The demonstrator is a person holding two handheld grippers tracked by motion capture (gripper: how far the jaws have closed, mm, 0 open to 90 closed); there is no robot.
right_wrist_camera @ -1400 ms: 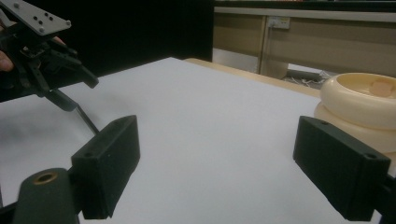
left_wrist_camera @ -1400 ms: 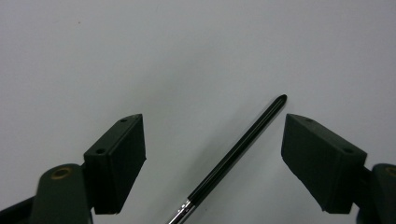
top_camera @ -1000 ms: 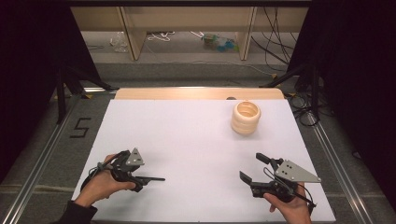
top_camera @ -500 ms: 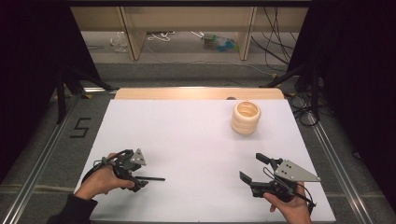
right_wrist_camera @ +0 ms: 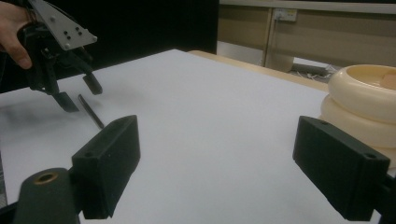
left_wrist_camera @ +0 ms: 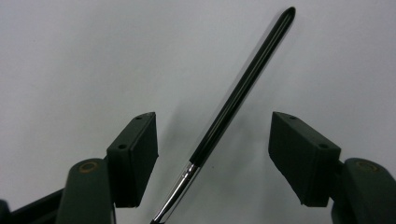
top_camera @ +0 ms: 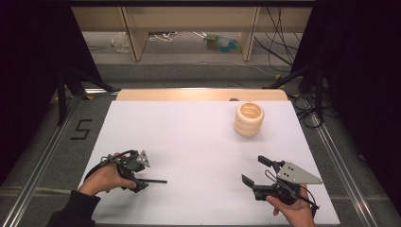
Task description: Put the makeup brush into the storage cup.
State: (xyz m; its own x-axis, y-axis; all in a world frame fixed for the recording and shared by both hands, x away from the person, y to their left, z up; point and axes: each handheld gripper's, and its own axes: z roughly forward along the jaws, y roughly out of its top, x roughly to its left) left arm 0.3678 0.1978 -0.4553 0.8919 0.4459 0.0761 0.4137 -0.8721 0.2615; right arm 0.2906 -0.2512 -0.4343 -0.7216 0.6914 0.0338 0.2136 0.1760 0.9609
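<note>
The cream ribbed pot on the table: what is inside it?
In the right gripper view, the cream pot shows a pale peach patch just inside its rim. Its wall covers the rest of the inside, and from the high view the inside looks pale and unclear.

Left gripper (top_camera: 134,172): black body, grey triangular plate, looping black cable. Right gripper (top_camera: 257,172): same build, screw holes in plate. Left sleeve (top_camera: 75,210) dark.

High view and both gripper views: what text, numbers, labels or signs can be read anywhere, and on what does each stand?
"5": a dark numeral on the grey floor left of the white table.
White plate on the far wooden unit in the right gripper view: too blurred to tell whether it bears text.
Nothing readable on the grippers, the brush or the cream ringed pot.
</note>
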